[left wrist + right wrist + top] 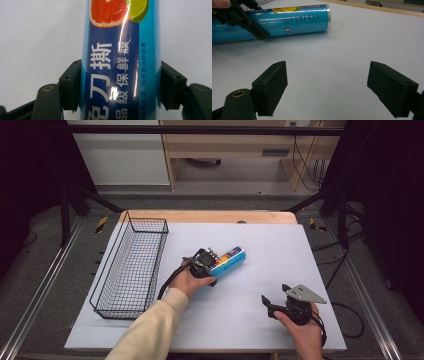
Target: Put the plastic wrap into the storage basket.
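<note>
A blue cylindrical roll (230, 259) printed with citrus fruit lies on its side on the white mat (250, 320), near the middle. My left gripper (215, 267) is shut on its near part. In the left gripper view both black pads (71, 85) press the sides of the roll (120, 50). My right gripper (275, 294) rests low at the front right, apart from the roll, its jaws wide open over bare mat (328, 87). The right gripper view has the roll (294, 18) at its upper left, with a jaw of the left gripper (249, 23) across it.
A black wire basket (145, 219) stands along the mat's left side, just left of my left hand. A wooden table edge (210, 216) runs along the back. Dark frame posts rise on both sides beyond the table.
</note>
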